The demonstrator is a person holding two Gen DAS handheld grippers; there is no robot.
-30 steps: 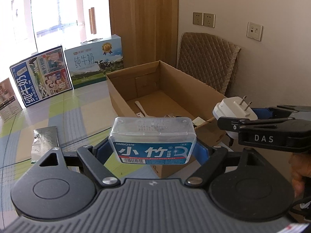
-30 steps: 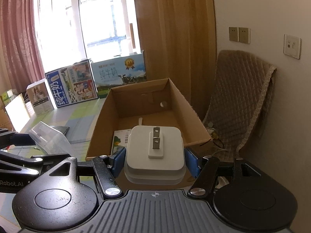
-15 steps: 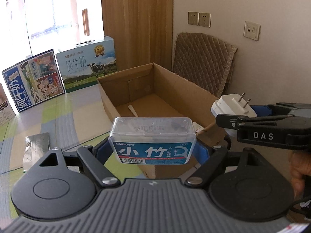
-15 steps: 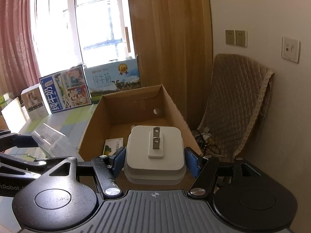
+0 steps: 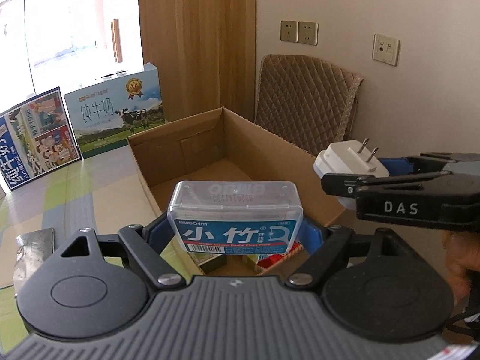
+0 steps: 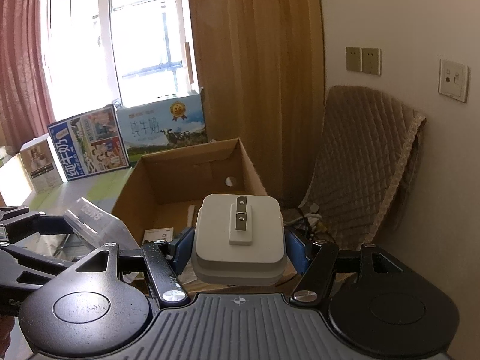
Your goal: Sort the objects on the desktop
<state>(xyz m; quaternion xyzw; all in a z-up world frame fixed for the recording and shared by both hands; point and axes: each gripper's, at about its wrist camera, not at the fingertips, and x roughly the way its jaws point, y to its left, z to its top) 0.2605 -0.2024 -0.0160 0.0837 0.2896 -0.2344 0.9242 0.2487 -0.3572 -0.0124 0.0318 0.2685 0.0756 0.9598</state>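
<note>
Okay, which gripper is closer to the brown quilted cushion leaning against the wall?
Right. The right gripper, shut on the white two-prong plug adapter, is beside the brown quilted cushion. The left gripper, shut on the blue-labelled clear floss-pick box, is farther away.

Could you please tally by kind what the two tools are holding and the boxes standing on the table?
Floss pick case, in left tool: 1
White plug adapter, in right tool: 1
Open cardboard box: 1
Milk cartons: 2
Small white box: 1
Total: 6
</note>
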